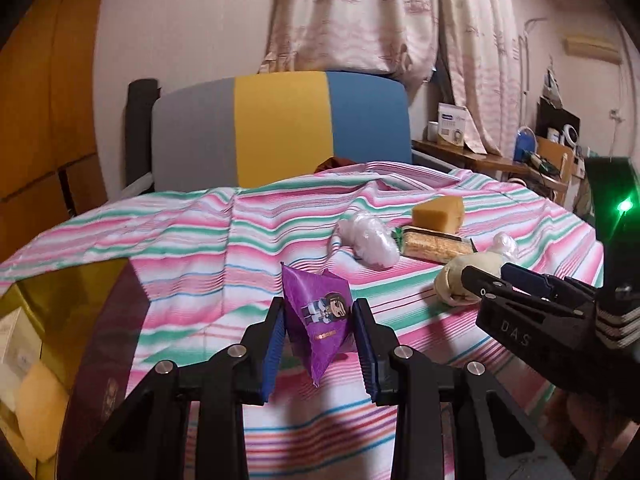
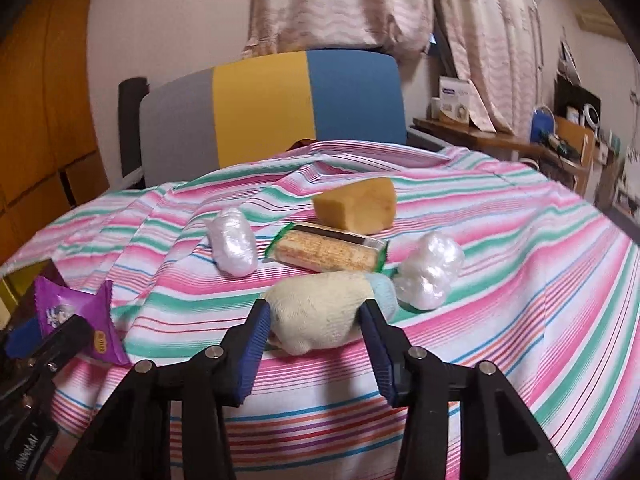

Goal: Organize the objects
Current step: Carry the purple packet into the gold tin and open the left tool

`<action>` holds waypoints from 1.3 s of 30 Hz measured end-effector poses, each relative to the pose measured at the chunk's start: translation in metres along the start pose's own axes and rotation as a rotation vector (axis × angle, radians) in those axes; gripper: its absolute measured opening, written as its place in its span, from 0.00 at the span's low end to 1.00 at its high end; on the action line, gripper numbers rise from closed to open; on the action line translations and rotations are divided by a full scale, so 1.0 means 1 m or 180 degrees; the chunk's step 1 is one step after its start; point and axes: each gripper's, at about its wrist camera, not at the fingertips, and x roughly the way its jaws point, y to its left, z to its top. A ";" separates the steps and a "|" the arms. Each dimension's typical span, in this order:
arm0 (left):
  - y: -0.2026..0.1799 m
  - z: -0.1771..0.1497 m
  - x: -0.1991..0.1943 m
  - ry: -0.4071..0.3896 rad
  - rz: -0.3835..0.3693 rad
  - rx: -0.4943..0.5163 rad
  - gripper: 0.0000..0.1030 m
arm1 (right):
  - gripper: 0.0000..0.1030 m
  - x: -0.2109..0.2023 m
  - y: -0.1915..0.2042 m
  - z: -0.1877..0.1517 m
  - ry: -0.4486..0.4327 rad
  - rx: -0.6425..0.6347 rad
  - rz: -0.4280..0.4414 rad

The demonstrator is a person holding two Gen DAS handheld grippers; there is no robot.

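Left gripper (image 1: 319, 340): pinching 1 purple snack packet (image 1: 320, 316) between its blue pads; packet lifted clear of the cloth, pointed lower corner hanging free.
Right gripper (image 2: 316, 332): jaws set on either side of 1 cream rolled sock (image 2: 320, 312); pads close against its flanks, firm pressing not certain from this angle; sock resting on the cloth.
Surface: bench under a pink, green and white striped cloth (image 2: 500, 280), rumpled toward the far edge.
Purple snack packets: 1, in the left gripper, near the left front of the bench.
Rolled socks: 1, cream with a pale blue end, front centre.
White plastic-wrapped bundles: 2; one (image 2: 234, 246) left of the biscuit pack, one (image 2: 430, 276) just right of the sock.
Biscuit packs: 1 (image 2: 328, 254), clear wrapper with green ends, lying flat just behind the sock.
Yellow sponges: 1 on the cloth (image 2: 356, 206), touching the far side of the biscuit pack.
Box (image 1: 72, 340): 1, dark with a yellow interior, at the left front edge; contents blurred, possibly another sponge inside.
Background: 1 chair back (image 1: 280, 128) in grey, yellow and blue panels beyond the bench.
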 end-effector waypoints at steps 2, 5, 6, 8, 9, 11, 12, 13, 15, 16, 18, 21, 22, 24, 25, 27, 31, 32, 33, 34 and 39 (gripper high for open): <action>0.005 -0.004 -0.002 0.0046 0.0001 -0.0068 0.33 | 0.46 0.004 0.001 0.001 0.0044 -0.0014 0.0025; 0.013 -0.015 -0.004 0.0152 0.0014 -0.0173 0.33 | 0.57 0.006 -0.003 0.000 0.0077 0.0038 0.0083; 0.015 -0.020 -0.003 0.0188 0.0019 -0.0183 0.33 | 0.60 0.008 -0.004 0.000 0.0099 0.0052 0.0095; 0.019 -0.029 -0.007 0.0200 -0.0007 -0.0235 0.33 | 0.66 0.012 -0.004 0.000 0.0158 0.0069 0.0065; 0.020 -0.031 -0.010 0.0180 -0.0035 -0.0235 0.33 | 0.67 0.014 -0.004 -0.001 0.0199 0.0071 0.0069; 0.017 -0.034 -0.013 0.0175 -0.0037 -0.0136 0.33 | 0.67 0.019 -0.004 -0.001 0.0277 0.0078 0.0040; 0.016 -0.034 -0.015 0.0165 -0.0038 -0.0107 0.33 | 0.67 0.021 -0.005 -0.001 0.0311 0.0084 0.0044; 0.016 -0.035 -0.016 0.0159 -0.0043 -0.0085 0.33 | 0.65 0.022 -0.005 -0.002 0.0333 0.0096 0.0072; 0.015 -0.035 -0.017 0.0169 -0.0052 -0.0069 0.32 | 0.62 0.021 -0.006 -0.002 0.0313 0.0117 0.0086; 0.017 -0.035 -0.018 0.0181 -0.0070 -0.0088 0.32 | 0.60 0.020 -0.006 -0.002 0.0294 0.0110 0.0078; 0.021 -0.034 -0.022 0.0198 -0.0106 -0.0168 0.32 | 0.59 0.018 -0.003 -0.002 0.0272 0.0071 0.0042; 0.029 -0.032 -0.032 0.0199 -0.0185 -0.0295 0.32 | 0.58 0.016 0.004 -0.002 0.0235 -0.0042 0.0012; 0.031 -0.032 -0.035 0.0187 -0.0204 -0.0310 0.32 | 0.58 0.015 0.007 -0.002 0.0218 -0.0091 0.0011; 0.034 -0.030 -0.044 0.0161 -0.0235 -0.0343 0.32 | 0.57 0.013 0.012 -0.002 0.0186 -0.0173 0.0003; 0.036 -0.030 -0.048 0.0146 -0.0251 -0.0363 0.32 | 0.57 0.012 0.015 -0.002 0.0163 -0.0222 0.0005; 0.040 -0.029 -0.057 0.0114 -0.0267 -0.0392 0.32 | 0.57 0.009 0.019 -0.002 0.0115 -0.0286 0.0011; 0.051 -0.025 -0.078 0.0029 -0.0313 -0.0480 0.32 | 0.56 0.002 0.021 -0.002 0.0008 -0.0342 0.0087; 0.055 -0.024 -0.083 0.0004 -0.0319 -0.0504 0.32 | 0.56 0.002 0.021 -0.001 0.0001 -0.0339 0.0109; 0.058 -0.023 -0.088 -0.0016 -0.0307 -0.0522 0.32 | 0.56 0.002 0.020 -0.001 -0.0008 -0.0331 0.0145; 0.062 -0.022 -0.093 -0.0033 -0.0293 -0.0545 0.32 | 0.56 0.001 0.019 -0.001 -0.0019 -0.0315 0.0169; 0.087 -0.021 -0.115 -0.0115 -0.0205 -0.0671 0.32 | 0.55 0.000 0.021 -0.001 -0.0036 -0.0328 0.0176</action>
